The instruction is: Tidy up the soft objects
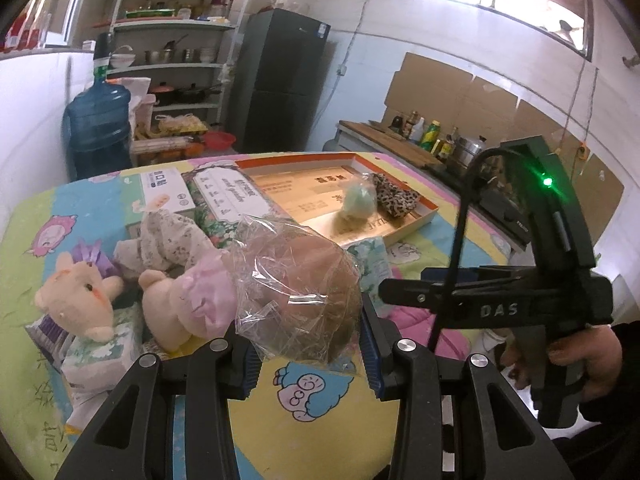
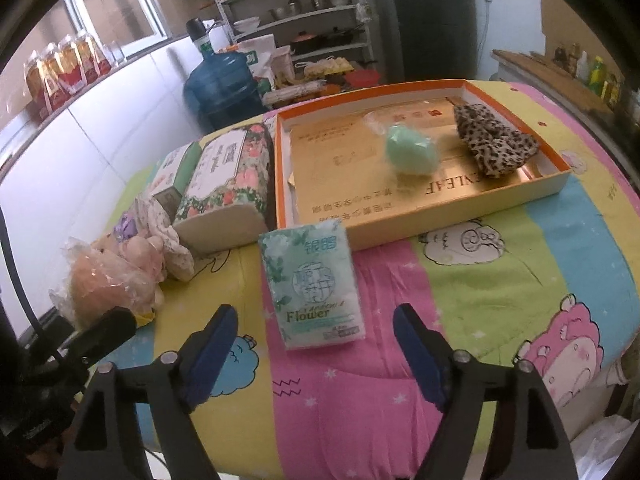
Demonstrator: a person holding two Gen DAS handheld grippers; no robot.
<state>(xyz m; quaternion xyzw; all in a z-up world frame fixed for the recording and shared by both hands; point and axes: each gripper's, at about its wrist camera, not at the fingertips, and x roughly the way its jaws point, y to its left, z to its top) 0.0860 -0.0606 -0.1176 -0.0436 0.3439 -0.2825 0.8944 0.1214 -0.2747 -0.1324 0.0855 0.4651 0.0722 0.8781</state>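
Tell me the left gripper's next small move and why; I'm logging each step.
Probably lift and carry: the left gripper seems closed on the plastic-wrapped sponge, while the orange tray already holds a green sponge and leopard cloth. So raise it slightly, then move toward that tray.

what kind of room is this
Probably a home kitchen or storage room: a shelf rack with pots and bowls, a dark fridge, and a counter holding sauce bottles.
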